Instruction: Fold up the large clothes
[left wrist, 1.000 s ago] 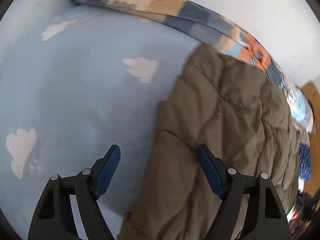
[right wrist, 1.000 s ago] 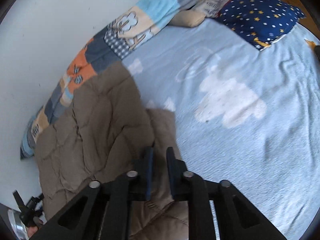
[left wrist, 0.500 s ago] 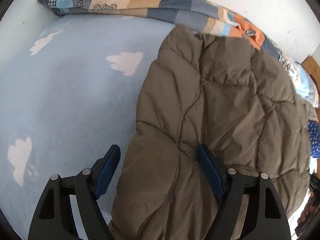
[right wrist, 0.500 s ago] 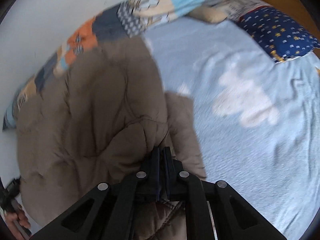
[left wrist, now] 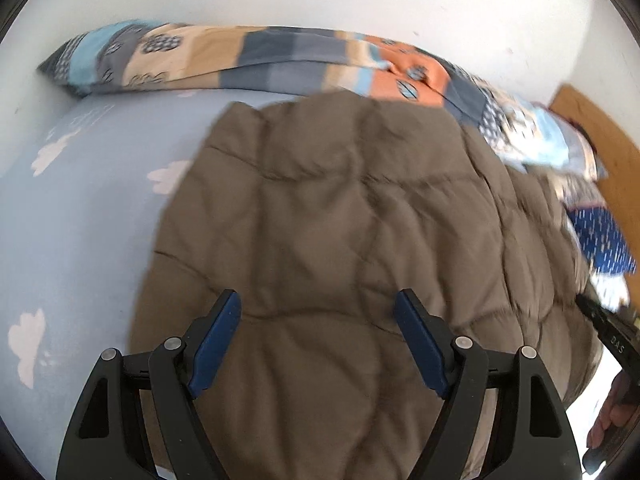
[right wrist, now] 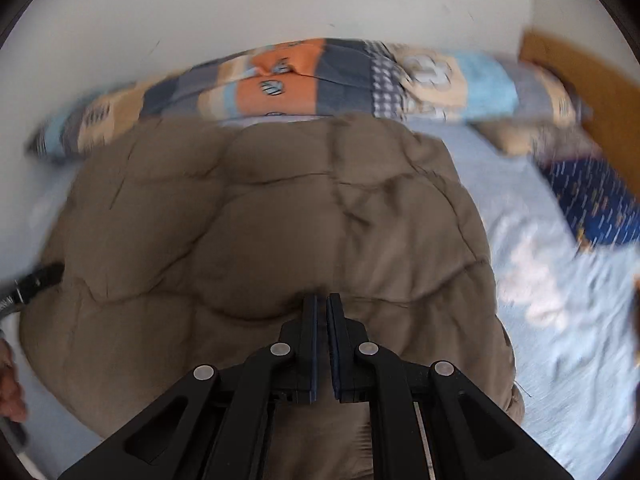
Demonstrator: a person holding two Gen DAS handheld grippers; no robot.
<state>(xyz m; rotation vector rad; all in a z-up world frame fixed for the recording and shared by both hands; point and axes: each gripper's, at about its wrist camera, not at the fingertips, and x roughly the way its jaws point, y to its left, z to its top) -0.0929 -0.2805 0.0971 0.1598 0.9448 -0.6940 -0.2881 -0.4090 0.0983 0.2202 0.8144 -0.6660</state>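
Note:
A large brown quilted jacket (left wrist: 340, 220) lies spread on the bed; it also fills the middle of the right wrist view (right wrist: 260, 240). My left gripper (left wrist: 318, 308) is open, its blue-padded fingers hovering over the jacket's near part, holding nothing. My right gripper (right wrist: 322, 304) is shut on a fold of the jacket at its near edge. Both views are blurred by motion.
The bed has a light blue sheet with white clouds (left wrist: 72, 220). A long patchwork pillow (left wrist: 280, 60) lies along the white wall. A dark blue starred pillow (right wrist: 592, 204) and a wooden headboard (right wrist: 580, 76) are at the right.
Both grippers swung round and now face the wall. The right gripper closed on the jacket. The jacket has shifted into the centre of both views.

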